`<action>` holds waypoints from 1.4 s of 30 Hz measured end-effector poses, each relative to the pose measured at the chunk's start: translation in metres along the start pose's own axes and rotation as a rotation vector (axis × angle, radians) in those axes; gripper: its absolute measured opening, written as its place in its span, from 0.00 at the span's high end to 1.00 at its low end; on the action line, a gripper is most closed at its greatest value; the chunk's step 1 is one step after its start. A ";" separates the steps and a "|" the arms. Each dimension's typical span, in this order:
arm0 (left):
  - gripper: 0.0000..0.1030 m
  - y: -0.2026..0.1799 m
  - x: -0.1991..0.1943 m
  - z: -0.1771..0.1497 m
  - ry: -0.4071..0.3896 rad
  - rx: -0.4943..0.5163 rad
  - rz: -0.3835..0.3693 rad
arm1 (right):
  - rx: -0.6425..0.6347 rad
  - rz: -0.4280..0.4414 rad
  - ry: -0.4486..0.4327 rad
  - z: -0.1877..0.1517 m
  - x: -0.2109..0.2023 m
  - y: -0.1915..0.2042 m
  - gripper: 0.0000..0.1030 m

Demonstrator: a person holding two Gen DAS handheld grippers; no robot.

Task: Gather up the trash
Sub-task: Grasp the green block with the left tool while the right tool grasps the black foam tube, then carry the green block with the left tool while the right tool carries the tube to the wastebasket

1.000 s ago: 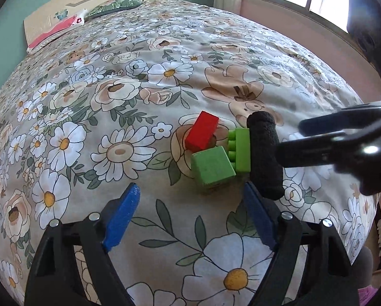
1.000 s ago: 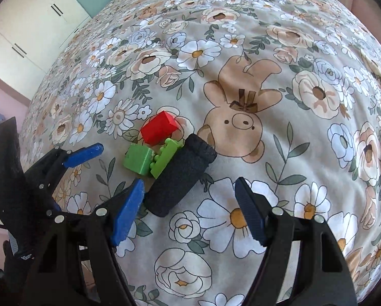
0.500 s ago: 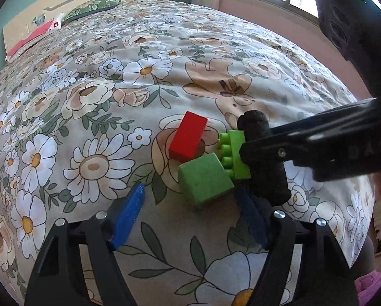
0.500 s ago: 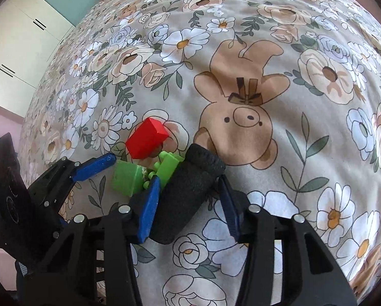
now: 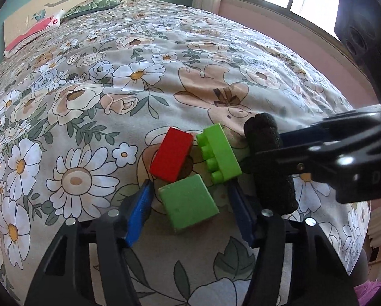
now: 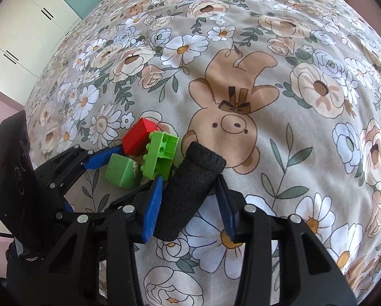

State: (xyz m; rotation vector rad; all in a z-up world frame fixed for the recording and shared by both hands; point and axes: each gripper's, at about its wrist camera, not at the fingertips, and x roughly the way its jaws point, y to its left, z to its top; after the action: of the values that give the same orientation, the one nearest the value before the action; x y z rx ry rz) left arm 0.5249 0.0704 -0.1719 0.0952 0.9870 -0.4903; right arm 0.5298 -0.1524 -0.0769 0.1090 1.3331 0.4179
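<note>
Black foam cylinder (image 6: 190, 191) lies on the floral bedspread (image 6: 279, 153), and the right gripper (image 6: 187, 199) has clamped its blue pads on it. Beside it, the left gripper (image 5: 190, 206) is closing around the green cube block (image 5: 189, 201), pads not yet touching; a red block (image 5: 171, 150) and a studded green brick (image 5: 219, 150) lie just beyond.

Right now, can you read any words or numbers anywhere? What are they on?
"DA": raised letters on the black body of the right gripper, cut off at the picture's edge.
Nothing readable on the blocks or the floral bedspread.
</note>
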 end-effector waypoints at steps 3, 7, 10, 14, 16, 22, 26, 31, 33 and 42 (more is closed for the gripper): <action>0.59 0.003 0.000 -0.001 0.005 -0.020 0.013 | -0.006 0.006 0.007 0.000 0.001 -0.001 0.59; 0.62 0.010 -0.003 0.001 0.023 -0.088 -0.002 | -0.010 0.004 0.001 -0.001 0.001 0.001 0.59; 0.62 0.005 -0.007 0.000 0.028 -0.086 0.031 | -0.012 0.012 -0.002 -0.003 -0.001 0.002 0.59; 0.62 0.000 -0.017 -0.002 0.037 -0.099 0.057 | -0.003 0.023 -0.006 -0.006 -0.011 0.001 0.60; 0.62 -0.003 -0.026 -0.002 0.034 -0.103 0.074 | -0.005 0.025 -0.010 -0.008 -0.018 0.002 0.60; 0.62 -0.022 -0.063 0.002 0.009 -0.106 0.127 | -0.033 0.018 -0.045 -0.016 -0.049 0.012 0.60; 0.62 -0.036 -0.093 0.004 -0.016 -0.116 0.162 | -0.068 0.011 -0.081 -0.026 -0.080 0.021 0.60; 0.62 -0.056 -0.137 0.008 -0.054 -0.117 0.208 | -0.114 0.001 -0.139 -0.039 -0.129 0.036 0.60; 0.62 -0.066 -0.157 0.008 -0.077 -0.112 0.237 | -0.133 -0.004 -0.166 -0.046 -0.150 0.041 0.60; 0.62 -0.106 -0.244 0.005 -0.158 -0.120 0.321 | -0.236 -0.038 -0.274 -0.083 -0.244 0.072 0.60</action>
State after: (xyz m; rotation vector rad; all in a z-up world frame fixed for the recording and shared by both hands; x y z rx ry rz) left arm 0.3722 0.0614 0.0461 0.1031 0.8246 -0.1411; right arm 0.3909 -0.1861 0.1491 -0.0538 1.0074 0.5061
